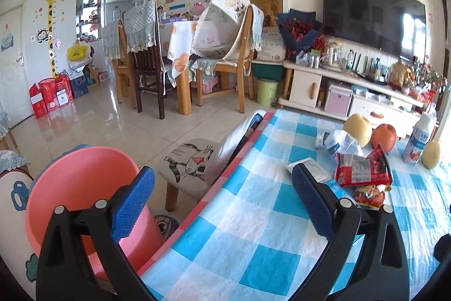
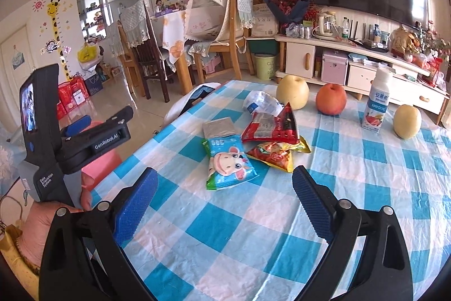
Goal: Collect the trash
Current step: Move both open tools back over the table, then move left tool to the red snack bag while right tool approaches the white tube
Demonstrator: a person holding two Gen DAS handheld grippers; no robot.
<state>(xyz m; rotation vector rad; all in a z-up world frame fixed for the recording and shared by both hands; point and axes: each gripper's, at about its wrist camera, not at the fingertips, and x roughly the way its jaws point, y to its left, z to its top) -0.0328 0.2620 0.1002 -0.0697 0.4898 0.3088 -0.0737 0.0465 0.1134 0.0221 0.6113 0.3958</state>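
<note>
Jaws, right gripper (image 2: 225, 205): I see them spread wide over the desk (image 2: 253, 244), nothing between the pads.
Jaws, left gripper (image 1: 222, 205): also wide and empty; one finger hangs over the pink bin (image 1: 79, 188), the other over the desk edge.
Left hand (image 2: 42, 216): in the right wrist view I see it gripping the left tool's handle at the frame's left edge, partly cut off.
Trash on the desk: green cartoon-cow wrapper (image 2: 228, 165) lies nearest my right jaws, a silver packet (image 2: 220, 127) just behind it, a red wrapper (image 2: 270, 126) and an orange-red wrapper (image 2: 276, 153) beside it, a crumpled clear plastic bag (image 2: 262, 103) further back.
Hidden: from the left wrist view the cow wrapper is covered by a finger and the silver packet shows only a corner.
Fruit and drink: two pale pears (image 2: 291, 90) (image 2: 407, 117), a red apple (image 2: 331, 99) and a yogurt bottle (image 2: 377, 100) stand behind the trash, apart from it.
Pink bin: beside the desk on the floor side; its lower part is blocked by the left gripper, so I cannot tell what is inside.
</note>
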